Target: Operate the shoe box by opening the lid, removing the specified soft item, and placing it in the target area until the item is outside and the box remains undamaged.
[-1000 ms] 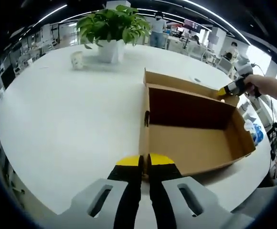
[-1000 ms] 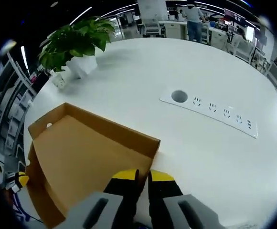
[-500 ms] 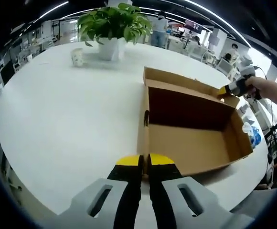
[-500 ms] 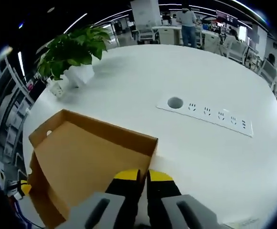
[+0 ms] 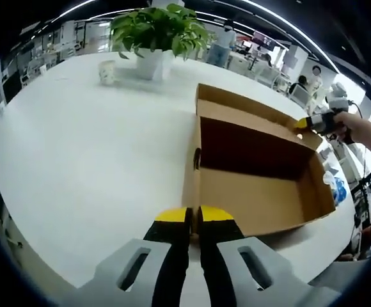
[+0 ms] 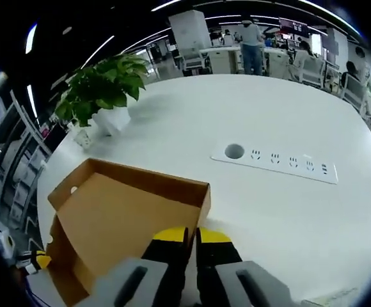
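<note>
Shoe box [image 5: 256, 179] open on the white surface [image 5: 83, 147], lid back.
Left gripper [image 5: 192, 217] and right gripper [image 6: 190, 238], jaws together, pinch opposite edges; no soft item visible inside, removal apparently pending.

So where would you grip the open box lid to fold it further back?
Take the lid by its raised front flap near a corner, coming from above with one jaw each side. The flap stands as a thin upright cardboard edge, where the right gripper already sits.
</note>
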`<state>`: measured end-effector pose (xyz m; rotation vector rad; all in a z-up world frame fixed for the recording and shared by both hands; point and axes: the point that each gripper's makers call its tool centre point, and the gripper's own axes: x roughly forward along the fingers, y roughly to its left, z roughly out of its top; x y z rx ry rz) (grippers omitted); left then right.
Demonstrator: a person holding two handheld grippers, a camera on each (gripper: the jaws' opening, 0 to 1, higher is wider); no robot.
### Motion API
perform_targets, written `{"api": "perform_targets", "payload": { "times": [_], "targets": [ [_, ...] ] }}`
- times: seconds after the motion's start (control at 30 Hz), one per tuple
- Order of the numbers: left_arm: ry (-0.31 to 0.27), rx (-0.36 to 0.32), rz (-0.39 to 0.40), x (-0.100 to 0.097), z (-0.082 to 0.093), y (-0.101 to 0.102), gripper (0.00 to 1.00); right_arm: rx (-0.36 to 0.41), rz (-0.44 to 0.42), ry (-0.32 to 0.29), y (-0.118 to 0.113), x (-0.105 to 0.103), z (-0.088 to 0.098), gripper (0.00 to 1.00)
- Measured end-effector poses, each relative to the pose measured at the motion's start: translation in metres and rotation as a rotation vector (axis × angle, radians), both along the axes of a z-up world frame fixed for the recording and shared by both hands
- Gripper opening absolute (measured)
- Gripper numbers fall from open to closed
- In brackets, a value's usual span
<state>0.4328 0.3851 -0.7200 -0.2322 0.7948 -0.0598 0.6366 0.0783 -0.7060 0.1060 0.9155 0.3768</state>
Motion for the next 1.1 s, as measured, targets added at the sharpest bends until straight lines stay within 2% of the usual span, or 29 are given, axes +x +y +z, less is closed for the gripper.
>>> {"api": "perform_targets", "payload": {
  "times": [0.1, 0.73, 1.1],
  "targets": [
    [-0.003, -0.007, 0.006, 0.000, 0.000, 0.001, 0.02, 0.029, -0.003, -0.022, 0.000, 0.001, 0.006, 0.00],
    [-0.006, -0.031, 0.022, -0.004, 0.003, -0.001, 0.02, 0.079, -0.001, -0.124, 0.006, -0.001, 0.041, 0.00],
    [-0.010, -0.041, 0.024, -0.004, 0.004, -0.003, 0.03, 0.115, 0.020, -0.210, 0.009, -0.004, 0.065, 0.00]
  ]
}}
